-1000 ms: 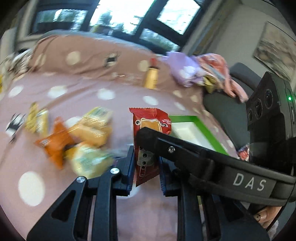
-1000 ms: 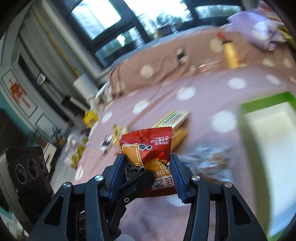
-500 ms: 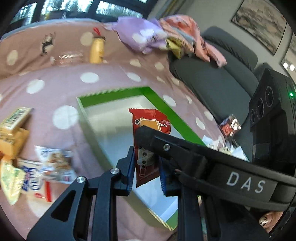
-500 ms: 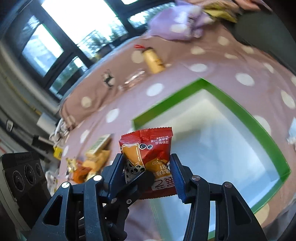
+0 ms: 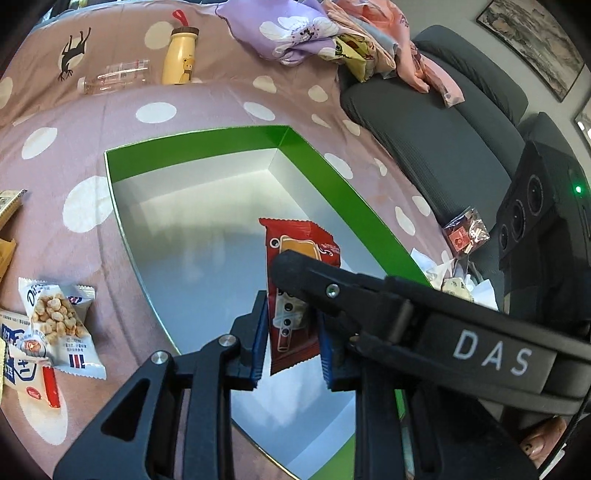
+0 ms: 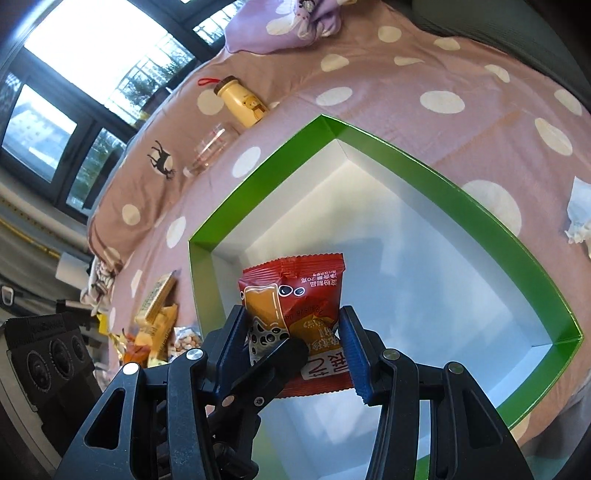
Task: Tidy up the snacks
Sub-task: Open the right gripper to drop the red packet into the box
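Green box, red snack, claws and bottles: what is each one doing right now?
Green box: open, nothing on its visible floor.
Red snack packet: sealed, held over the box by both claws.
Left claw: shut on the packet.
Right claw: shut on the packet.
Yellow bottle: capped, upright.
Clear bottle: lying down.

Home living room. Pink polka-dot cloth (image 5: pixel 192 107) with deer print spread over low surface. Grey fabric sofa (image 5: pixel 436 122) at right, crumpled clothes (image 5: pixel 332 33) heaped on its far end. Framed picture (image 5: pixel 532 44) on wall far right. Large dark-framed windows (image 6: pixel 66 74) at far left, daylight and trees outside. Yellow bear-print bottle (image 5: pixel 181 59) at far side of cloth; snack packets (image 5: pixel 55 325) scattered near left.
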`<action>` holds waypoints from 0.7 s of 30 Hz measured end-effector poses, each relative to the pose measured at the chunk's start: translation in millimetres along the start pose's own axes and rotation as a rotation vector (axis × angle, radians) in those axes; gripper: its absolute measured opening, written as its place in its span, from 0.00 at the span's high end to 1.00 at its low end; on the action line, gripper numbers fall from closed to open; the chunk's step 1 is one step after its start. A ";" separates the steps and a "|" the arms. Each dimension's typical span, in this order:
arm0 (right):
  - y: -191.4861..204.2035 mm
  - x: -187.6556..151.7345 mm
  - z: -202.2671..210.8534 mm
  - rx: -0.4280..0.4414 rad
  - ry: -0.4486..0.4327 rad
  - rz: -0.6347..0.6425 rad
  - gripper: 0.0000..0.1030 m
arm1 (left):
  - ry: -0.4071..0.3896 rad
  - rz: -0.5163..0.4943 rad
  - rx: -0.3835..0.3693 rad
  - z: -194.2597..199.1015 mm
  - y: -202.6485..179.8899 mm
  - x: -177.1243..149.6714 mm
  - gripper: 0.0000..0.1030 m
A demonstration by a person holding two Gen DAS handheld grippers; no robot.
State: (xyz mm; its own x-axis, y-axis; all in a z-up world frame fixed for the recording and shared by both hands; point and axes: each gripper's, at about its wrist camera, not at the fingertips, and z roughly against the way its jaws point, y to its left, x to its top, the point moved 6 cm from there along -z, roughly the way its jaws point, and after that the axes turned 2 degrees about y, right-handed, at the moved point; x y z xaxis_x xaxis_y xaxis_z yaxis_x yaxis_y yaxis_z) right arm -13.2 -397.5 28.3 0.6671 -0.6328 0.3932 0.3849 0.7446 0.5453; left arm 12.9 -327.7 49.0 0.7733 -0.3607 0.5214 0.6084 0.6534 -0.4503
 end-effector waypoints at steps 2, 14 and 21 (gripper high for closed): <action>2.8 0.5 -0.5 0.002 -0.005 0.007 0.44 | -0.015 -0.016 0.016 4.8 -2.2 -0.1 0.76; 40.4 1.9 24.1 0.023 -0.158 0.106 0.17 | -0.205 0.003 0.066 92.0 24.0 -6.5 0.22; 77.2 -9.2 11.7 0.004 -0.151 0.214 0.11 | -0.298 0.115 0.171 152.2 79.3 -25.2 0.08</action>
State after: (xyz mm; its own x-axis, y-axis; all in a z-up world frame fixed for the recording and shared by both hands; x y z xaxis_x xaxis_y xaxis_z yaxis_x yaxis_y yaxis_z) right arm 2.9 -336.7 75.4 0.6304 -0.4858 0.6054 0.2423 0.8641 0.4411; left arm 14.5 -165.5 110.5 0.7334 -0.0847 0.6745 0.4622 0.7897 -0.4035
